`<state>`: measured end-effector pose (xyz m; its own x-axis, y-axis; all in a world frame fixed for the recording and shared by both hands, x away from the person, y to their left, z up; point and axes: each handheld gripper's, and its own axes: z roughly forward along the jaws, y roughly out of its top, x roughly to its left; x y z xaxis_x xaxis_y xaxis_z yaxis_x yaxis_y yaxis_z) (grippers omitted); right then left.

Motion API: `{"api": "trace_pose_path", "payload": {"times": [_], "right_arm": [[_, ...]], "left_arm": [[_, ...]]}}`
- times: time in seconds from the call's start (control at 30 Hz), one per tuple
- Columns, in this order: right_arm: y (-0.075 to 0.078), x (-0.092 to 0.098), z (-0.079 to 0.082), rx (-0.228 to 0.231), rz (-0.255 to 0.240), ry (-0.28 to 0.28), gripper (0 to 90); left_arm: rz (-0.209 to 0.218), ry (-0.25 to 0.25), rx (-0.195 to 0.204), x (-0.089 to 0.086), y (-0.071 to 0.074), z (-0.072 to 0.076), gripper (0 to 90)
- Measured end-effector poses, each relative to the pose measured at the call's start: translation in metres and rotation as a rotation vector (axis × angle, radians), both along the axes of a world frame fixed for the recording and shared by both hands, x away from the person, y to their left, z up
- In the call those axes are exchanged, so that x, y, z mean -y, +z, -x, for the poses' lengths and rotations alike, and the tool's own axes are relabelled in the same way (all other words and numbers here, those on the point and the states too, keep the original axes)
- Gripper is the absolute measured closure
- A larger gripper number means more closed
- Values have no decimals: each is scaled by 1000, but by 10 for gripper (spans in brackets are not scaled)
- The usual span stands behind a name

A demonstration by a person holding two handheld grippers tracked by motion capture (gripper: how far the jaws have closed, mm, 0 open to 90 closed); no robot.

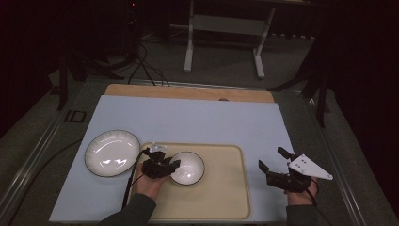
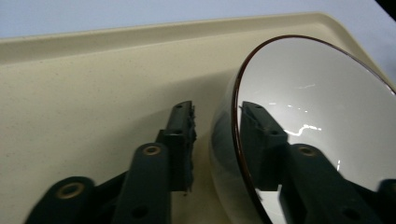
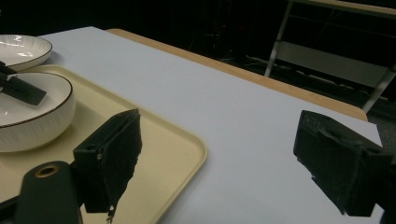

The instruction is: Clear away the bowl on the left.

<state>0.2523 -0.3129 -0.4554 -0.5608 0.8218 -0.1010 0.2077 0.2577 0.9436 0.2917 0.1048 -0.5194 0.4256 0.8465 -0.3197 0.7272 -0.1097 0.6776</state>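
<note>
- Quick count: I'm seeing one cream tray (image 1: 226,197), two white dishes and two handheld grippers on a pale blue table cover (image 1: 188,117).
- The dishes are a small bowl (image 1: 188,167) sitting on the tray's left half, and a bigger ribbed plate (image 1: 112,152) lying off the tray, just beside its left edge.
- The bowl is looking glossy white with a thin dark rim line and faint ribbing on the outside.
- The left gripper (image 1: 165,165) is straddling the bowl's near-left rim, one jaw inside and one outside. In the left gripper view there's a gap showing between the outer pad and the bowl wall, so it isn't squeezing.
- The right gripper (image 1: 273,165) is hanging over the cover just right of the tray, jaws spread wide with nothing between them.
- The tray's right half is lying bare, and the cover is staying free toward the wooden far edge (image 1: 188,92).
</note>
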Motion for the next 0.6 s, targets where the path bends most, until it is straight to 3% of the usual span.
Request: {"api": "trace_pose_path", "payload": {"times": [0.07,0.27,0.5,0.6], "right_arm": [[0,0,0,0,0,0,148],[0,0,0,0,0,1,148],[0,0,0,1,-1,0,148],[0,0,0,1,-1,-1,148]], "left_arm": [[-2,0,-1,0,0,0,596],[-71,-28,30,2,10,3,505],[-168,-62,124,4,25,10,417],[-168,-66,146,2,30,12,377]]}}
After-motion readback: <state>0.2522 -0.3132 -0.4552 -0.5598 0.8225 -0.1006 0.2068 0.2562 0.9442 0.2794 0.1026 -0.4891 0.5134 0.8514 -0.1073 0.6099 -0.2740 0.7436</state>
